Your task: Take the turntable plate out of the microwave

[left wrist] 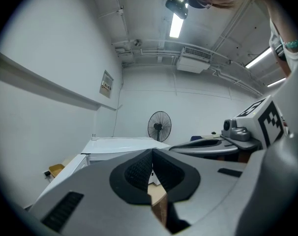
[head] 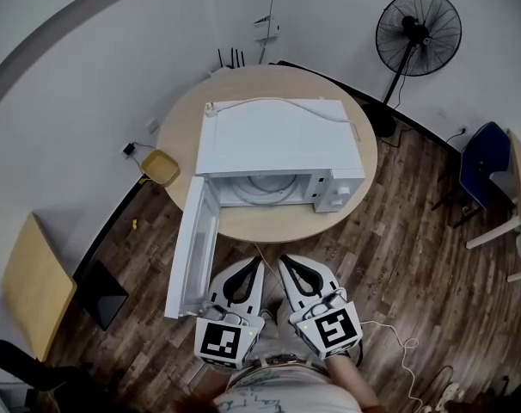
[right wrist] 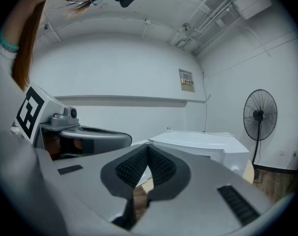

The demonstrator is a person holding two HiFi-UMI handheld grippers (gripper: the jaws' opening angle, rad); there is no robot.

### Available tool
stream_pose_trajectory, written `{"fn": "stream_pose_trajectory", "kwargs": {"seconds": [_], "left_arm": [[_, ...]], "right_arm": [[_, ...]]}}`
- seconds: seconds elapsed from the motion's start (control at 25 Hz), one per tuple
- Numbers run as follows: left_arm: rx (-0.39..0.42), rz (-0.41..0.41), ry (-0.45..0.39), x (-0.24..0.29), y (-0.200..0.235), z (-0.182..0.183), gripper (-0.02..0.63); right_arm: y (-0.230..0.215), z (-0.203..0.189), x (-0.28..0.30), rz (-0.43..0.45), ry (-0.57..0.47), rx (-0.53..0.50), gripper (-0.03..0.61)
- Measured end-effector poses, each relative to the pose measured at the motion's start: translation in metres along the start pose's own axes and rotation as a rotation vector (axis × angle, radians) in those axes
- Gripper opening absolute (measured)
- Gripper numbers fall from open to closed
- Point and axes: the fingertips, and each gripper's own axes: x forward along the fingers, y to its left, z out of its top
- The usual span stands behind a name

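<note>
A round wooden surface (head: 179, 136) stands on a plank floor (head: 398, 239) in a white-walled room. A white microwave (head: 273, 136) sits on the surface and takes up most of its middle. A white cord (head: 269, 101) lies across the microwave's top. Behind the microwave and to its right, a black fan (head: 418, 33) stands by the wall. A blue chair (head: 482, 166) is farther to the microwave's right. A square yellow object (head: 160, 168) sits on the floor just left of the microwave, past the surface's edge, and a pale wooden table (head: 33, 286) stands well off to the left.

The microwave's door (head: 192, 256) hangs wide open at its left front corner, reaching out over the floor toward the person. The plate (head: 262, 186) is inside the open cavity, lying flat on the cavity floor.

In front of the microwave, short of the surface's edge, the left hand-held gripper (head: 259, 263) and the right hand-held gripper (head: 285, 261) are side by side, both pointing at the microwave. Each is clenched with its jaws pressed together and nothing between them. Neither touches the microwave or the plate.
</note>
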Motion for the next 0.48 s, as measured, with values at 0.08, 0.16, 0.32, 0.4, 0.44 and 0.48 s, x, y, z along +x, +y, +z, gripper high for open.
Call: {"fn": "stream_pose_trajectory", "kwargs": {"seconds": [0.08,0.16,0.32,0.4,0.44,0.48], "left_arm": [[-0.006,0.010,0.003,0.006,0.006,0.004,0.014],[-0.003,0.002,0.001,0.012,0.007,0.003,0.014],[0.023,-0.004,0.007,0.034,0.015,0.006,0.014],[0.025,0.001,0.010,0.047,0.021,0.011,0.014],[0.023,0.005,0.007,0.055,0.025,0.014,0.014],[0.020,0.008,0.001,0.063,0.028,0.017,0.015]], "right_arm": [[-0.005,0.001,0.005,-0.002,0.004,0.000,-0.008],[-0.010,0.004,0.012,0.002,0.001,-0.002,-0.008],[-0.026,0.009,0.031,0.007,-0.006,-0.002,-0.008],[-0.037,0.013,0.043,0.014,-0.010,-0.005,-0.009],[-0.042,0.015,0.049,0.017,-0.013,-0.004,-0.008],[-0.049,0.017,0.055,0.020,-0.017,-0.004,-0.009]]}}
